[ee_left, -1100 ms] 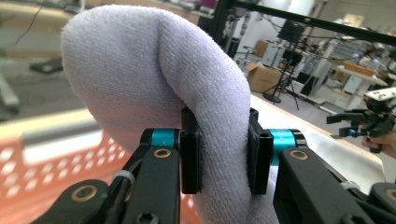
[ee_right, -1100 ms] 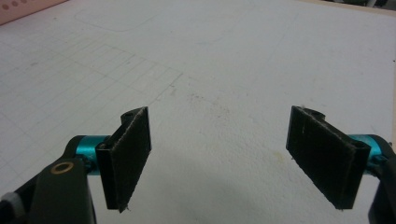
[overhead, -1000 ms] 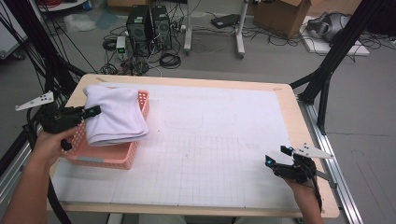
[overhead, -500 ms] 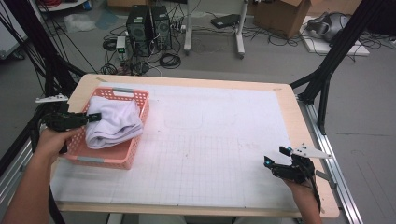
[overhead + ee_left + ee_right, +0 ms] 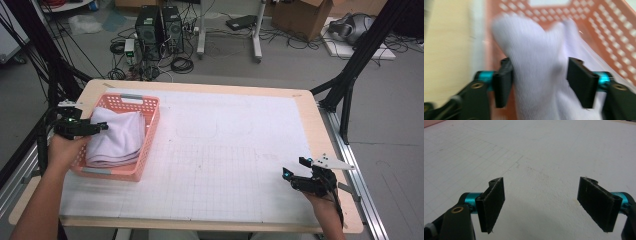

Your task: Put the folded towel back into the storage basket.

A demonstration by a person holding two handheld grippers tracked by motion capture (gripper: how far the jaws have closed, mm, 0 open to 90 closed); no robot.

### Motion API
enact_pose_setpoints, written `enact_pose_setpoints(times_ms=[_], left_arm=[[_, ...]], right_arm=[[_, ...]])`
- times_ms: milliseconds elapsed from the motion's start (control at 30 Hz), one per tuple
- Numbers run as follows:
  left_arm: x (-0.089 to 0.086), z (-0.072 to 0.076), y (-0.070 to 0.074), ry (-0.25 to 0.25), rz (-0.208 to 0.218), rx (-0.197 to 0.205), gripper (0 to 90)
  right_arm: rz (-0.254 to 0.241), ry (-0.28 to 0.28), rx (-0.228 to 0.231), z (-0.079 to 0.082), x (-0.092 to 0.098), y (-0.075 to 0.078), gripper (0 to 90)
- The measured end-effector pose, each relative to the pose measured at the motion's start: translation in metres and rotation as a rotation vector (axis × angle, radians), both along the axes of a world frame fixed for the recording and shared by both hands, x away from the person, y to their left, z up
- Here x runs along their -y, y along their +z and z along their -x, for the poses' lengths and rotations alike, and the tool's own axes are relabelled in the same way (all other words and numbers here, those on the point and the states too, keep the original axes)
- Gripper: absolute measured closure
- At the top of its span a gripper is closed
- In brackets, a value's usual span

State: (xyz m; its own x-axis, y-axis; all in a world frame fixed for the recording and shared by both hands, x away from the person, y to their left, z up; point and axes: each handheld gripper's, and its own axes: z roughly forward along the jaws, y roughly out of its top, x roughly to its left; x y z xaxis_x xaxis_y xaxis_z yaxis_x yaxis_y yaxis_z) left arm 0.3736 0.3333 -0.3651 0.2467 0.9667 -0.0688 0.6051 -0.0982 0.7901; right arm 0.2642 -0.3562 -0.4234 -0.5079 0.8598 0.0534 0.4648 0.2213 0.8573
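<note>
Item: folded white knitted cloth (image 5: pixel 116 139), lying inside the salmon-pink perforated plastic basket (image 5: pixel 150 131) at the left end of the pale gridded desk (image 5: pixel 235 150).

Hard to read: the left gripper view is motion-blurred; the cloth (image 5: pixel 536 75) fills the middle, its lower edge cut off by the frame, and the basket wall (image 5: pixel 609 27) shows only as smeared holes. In the high view the cloth hides the basket's floor, and the person's left hand covers part of the near left rim.

Left hand-held gripper (image 5: pixel 95 127): at the basket's left rim, jaws pointing across the cloth. Its jaws have just been opening; a fold of cloth rises between them, brushing the left pad, clear of the right one. Released.

Right hand-held gripper (image 5: pixel 296 176): low over the bare desk near its right front corner, jaws spread wide (image 5: pixel 541 202), nothing between them.

Change since a second ago: the cloth, then draped high over the basket's rim in the gripper's clench, now sits down within the walls. The right hand-held gripper has kept its place.
</note>
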Motion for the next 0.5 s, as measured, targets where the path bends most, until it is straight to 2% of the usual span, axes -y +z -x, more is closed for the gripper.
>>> enact_pose_setpoints(times_ms=[33, 133, 200, 367, 433, 500], left_arm=[[0.001, 0.002, 0.003, -0.005, 0.016, 0.024, 36.7], [0.007, 0.009, 0.010, -0.036, 0.030, 0.080, 37.0], [0.013, 0.012, 0.010, -0.074, 0.050, 0.091, 37.0], [0.031, 0.011, 0.000, -0.115, 0.046, 0.038, 36.0], [0.037, 0.007, -0.006, -0.111, 0.033, -0.002, 34.3], [0.042, 0.001, -0.012, -0.111, 0.008, -0.058, 34.1]], right_arm=[[0.001, 0.000, 0.000, 0.000, 0.000, 0.000, 21.2], [0.001, 0.002, 0.001, 0.000, 0.000, 0.000, 21.2], [0.003, 0.003, -0.001, 0.000, 0.000, 0.000, 21.2], [0.004, 0.005, 0.000, 0.000, -0.001, 0.001, 21.2], [0.005, 0.007, 0.004, 0.000, -0.002, 0.001, 21.2], [0.006, 0.008, 0.005, 0.000, -0.002, 0.001, 21.2]])
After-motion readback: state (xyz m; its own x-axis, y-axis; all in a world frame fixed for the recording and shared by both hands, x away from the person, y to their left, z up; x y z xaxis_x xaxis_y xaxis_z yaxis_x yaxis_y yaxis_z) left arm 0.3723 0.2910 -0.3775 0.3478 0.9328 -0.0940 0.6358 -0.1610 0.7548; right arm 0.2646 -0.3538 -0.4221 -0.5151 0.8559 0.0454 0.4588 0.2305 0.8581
